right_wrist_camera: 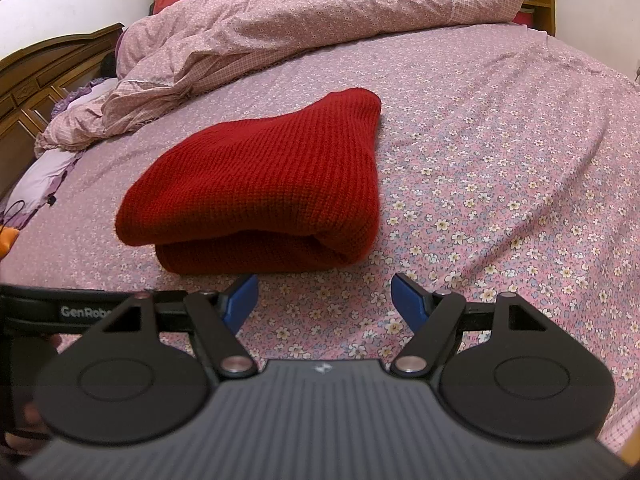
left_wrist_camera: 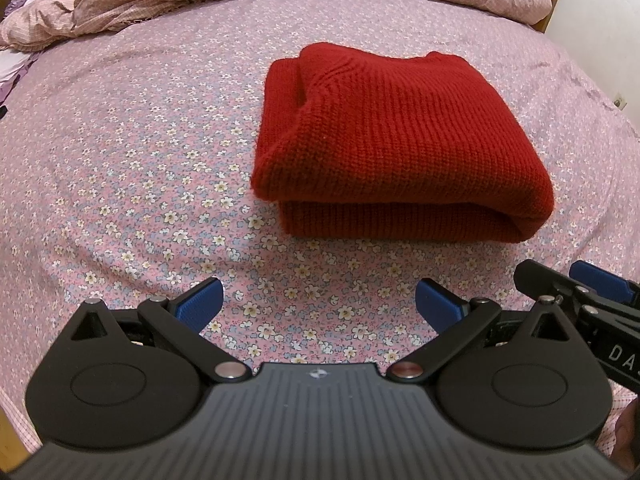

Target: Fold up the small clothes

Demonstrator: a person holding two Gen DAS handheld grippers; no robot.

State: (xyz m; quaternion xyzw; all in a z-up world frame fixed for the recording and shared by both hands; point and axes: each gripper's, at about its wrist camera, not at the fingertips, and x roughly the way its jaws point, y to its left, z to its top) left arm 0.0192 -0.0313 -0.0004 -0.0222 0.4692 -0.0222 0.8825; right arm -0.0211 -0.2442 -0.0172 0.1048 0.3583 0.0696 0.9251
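A red knitted garment (left_wrist_camera: 400, 140) lies folded into a thick rectangle on the flowered bed sheet (left_wrist_camera: 140, 160). My left gripper (left_wrist_camera: 320, 300) hovers over the sheet just in front of it, open, with nothing between its blue pads. In the right wrist view the same red garment (right_wrist_camera: 260, 188) sits ahead and to the left. My right gripper (right_wrist_camera: 324, 300) is also open and empty, a little short of the garment's near folded edge. The right gripper's arm shows at the left wrist view's right edge.
A crumpled pink quilt (right_wrist_camera: 300, 28) is heaped along the far side of the bed. A wooden headboard (right_wrist_camera: 36, 88) and a lilac pillow (right_wrist_camera: 44, 176) lie to the left. A person's fingers (right_wrist_camera: 28, 412) show at the lower left.
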